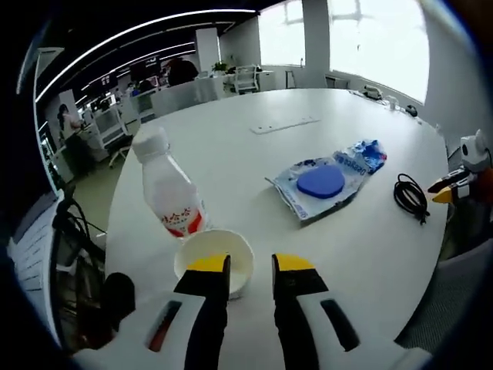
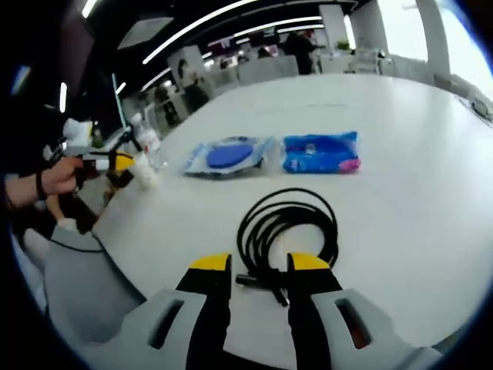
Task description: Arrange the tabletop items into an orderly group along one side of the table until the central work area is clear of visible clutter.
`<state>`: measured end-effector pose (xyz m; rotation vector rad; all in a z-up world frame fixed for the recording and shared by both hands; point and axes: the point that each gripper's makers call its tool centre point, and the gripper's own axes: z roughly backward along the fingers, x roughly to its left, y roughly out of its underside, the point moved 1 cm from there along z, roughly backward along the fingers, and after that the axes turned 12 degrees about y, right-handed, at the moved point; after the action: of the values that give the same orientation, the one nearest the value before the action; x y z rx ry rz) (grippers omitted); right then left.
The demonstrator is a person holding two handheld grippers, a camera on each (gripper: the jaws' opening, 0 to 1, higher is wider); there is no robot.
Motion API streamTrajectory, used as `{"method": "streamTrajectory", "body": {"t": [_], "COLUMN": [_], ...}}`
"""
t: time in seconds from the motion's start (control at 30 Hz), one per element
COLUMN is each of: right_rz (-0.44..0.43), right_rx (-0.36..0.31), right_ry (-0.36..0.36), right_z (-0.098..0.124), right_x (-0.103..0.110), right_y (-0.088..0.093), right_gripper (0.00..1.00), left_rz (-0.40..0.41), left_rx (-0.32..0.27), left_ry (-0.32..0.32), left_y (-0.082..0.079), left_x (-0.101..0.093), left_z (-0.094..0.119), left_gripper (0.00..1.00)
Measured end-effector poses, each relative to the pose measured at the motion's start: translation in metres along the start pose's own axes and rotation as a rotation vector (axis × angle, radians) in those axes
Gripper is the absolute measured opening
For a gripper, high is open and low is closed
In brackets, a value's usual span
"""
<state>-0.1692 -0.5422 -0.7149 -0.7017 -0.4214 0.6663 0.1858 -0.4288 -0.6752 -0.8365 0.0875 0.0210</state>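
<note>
On the white table [image 1: 254, 154], a white-capped bottle [image 1: 171, 193] with a red label stands upright beside a white cup [image 1: 219, 254]. My left gripper [image 1: 250, 266] is open; its left finger [image 1: 209, 266] overlaps the cup's near rim. Further off lie a clear bag with a blue disc [image 1: 320, 183], a blue packet [image 1: 363, 154] and a coiled black cable [image 1: 410, 196]. In the right gripper view my right gripper [image 2: 258, 271] is open just short of the cable coil [image 2: 289, 223], whose plug end lies between the tips. The disc bag [image 2: 227, 156] and packet [image 2: 321, 152] lie beyond.
A flat cover plate [image 1: 283, 125] sits in the table's middle. A hand [image 2: 58, 179] holds the left gripper [image 2: 115, 162] near the cup [image 2: 146, 176]; a grey sleeve [image 2: 77, 270] lies along the near table edge. Office desks and chairs [image 1: 115, 127] stand past the table.
</note>
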Motion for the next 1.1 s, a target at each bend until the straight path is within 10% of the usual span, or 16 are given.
{"method": "streamTrajectory", "body": {"t": [1.1], "right_rz": [-0.02], "right_rx": [-0.007], "right_ry": [0.008], "right_z": [0.008], "right_x": [-0.001], "right_y": [0.001], "right_gripper": [0.26], "left_rz": [-0.028], "left_rx": [0.01], "left_ry": [0.023], "left_y": [-0.005], "left_x": [-0.008], "left_z": [-0.01], "left_gripper": [0.0]}}
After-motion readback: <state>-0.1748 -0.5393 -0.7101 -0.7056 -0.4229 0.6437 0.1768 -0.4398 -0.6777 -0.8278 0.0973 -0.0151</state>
